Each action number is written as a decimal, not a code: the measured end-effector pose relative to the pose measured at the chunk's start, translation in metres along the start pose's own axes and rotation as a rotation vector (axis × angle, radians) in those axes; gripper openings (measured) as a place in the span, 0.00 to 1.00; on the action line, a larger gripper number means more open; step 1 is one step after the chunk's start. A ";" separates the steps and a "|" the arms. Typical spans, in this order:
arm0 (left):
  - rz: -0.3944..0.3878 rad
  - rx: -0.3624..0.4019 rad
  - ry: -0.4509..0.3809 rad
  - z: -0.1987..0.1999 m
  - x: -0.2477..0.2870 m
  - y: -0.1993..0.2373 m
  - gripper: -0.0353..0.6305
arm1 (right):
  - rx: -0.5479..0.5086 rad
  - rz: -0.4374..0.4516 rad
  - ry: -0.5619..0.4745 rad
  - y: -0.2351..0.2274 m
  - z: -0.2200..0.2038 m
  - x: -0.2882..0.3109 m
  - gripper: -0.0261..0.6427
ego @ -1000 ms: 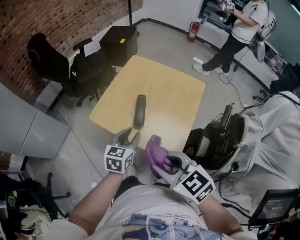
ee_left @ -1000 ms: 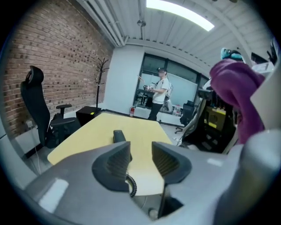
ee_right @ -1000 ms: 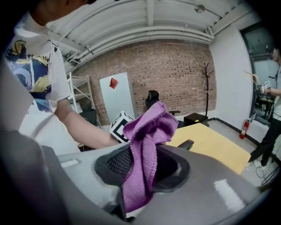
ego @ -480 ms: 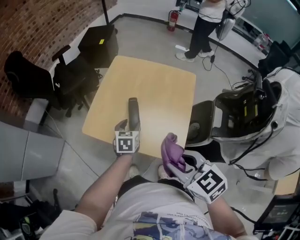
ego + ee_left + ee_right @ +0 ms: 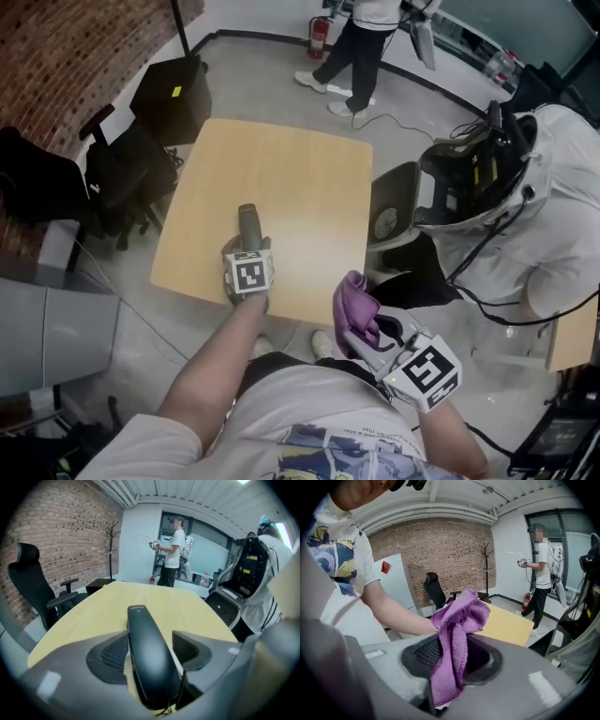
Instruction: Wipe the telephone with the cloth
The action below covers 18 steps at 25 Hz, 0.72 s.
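Your left gripper (image 5: 247,246): jaws apart, just been opening, straddling phone (image 5: 248,218), likely to steady it | right gripper (image 5: 364,325): clamped on cloth (image 5: 354,302), poised to wipe.

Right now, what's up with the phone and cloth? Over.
Left tool open, just widened, astride telephone. Right tool shut on cloth, off table. Nothing blocking.

Ofc, brick wall (image 5: 70,531), swivel chairs (image 5: 28,578)
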<state>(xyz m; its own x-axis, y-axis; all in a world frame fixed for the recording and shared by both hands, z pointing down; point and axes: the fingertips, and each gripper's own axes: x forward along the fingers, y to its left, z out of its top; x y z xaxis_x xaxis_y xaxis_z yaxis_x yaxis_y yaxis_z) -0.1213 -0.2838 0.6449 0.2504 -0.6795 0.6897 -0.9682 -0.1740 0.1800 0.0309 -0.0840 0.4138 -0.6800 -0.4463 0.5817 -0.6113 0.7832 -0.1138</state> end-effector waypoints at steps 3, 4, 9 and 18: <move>0.020 -0.025 0.011 -0.001 0.005 0.004 0.47 | 0.009 -0.011 0.008 -0.004 -0.002 -0.003 0.22; 0.024 -0.031 0.013 -0.002 0.006 0.004 0.47 | 0.009 -0.011 0.010 -0.004 -0.003 -0.003 0.22; 0.040 -0.043 0.015 -0.004 0.008 0.004 0.44 | 0.016 -0.019 0.022 -0.009 -0.009 -0.004 0.22; 0.014 -0.070 -0.028 0.003 -0.005 0.011 0.44 | -0.006 0.027 0.004 -0.013 0.000 -0.004 0.22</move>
<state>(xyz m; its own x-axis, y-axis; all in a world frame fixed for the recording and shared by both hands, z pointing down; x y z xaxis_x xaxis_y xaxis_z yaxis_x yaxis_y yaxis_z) -0.1331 -0.2849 0.6414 0.2352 -0.7012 0.6730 -0.9689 -0.1144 0.2195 0.0412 -0.0922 0.4127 -0.6944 -0.4235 0.5817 -0.5905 0.7974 -0.1243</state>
